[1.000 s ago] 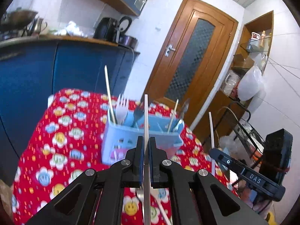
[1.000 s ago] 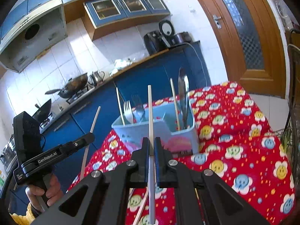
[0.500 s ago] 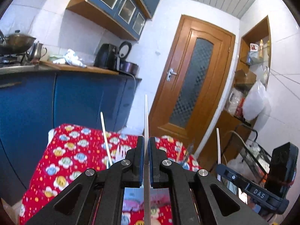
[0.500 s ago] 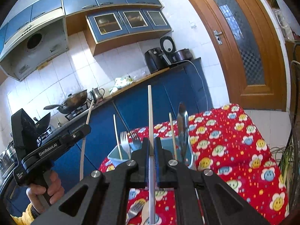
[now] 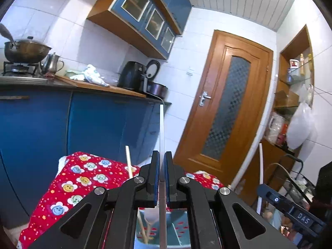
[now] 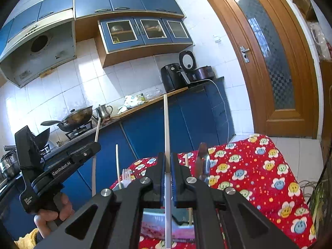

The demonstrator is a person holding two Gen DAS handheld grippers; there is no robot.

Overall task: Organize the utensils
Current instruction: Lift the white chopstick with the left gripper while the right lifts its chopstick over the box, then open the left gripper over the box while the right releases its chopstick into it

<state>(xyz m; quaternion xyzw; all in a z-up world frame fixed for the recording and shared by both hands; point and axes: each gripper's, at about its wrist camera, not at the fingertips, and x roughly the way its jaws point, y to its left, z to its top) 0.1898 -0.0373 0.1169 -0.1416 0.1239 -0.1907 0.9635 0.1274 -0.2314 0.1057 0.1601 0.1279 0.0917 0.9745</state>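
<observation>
Kitchen w/ blue cabinets; table under red flower-print cloth (image 6: pixel 269 172). Left gripper (image 5: pixel 162 176), jaws closed on a white chopstick (image 5: pixel 161 128) pointing upward. Right gripper (image 6: pixel 167 176), jaws likewise clamped on a second white chopstick (image 6: pixel 166 124), also upright. Between and below the two grippers, a pale blue utensil holder (image 6: pixel 157 226) sits on the table, near its far-left corner, w/ chopsticks, a white fork (image 6: pixel 126 175) & a knife (image 6: pixel 202 161) standing in it.

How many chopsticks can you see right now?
4. One is clamped in the left gripper, one in the right gripper, and two stand in the utensil holder: one beside the fork, one by the knife. Others may be hidden.
</observation>
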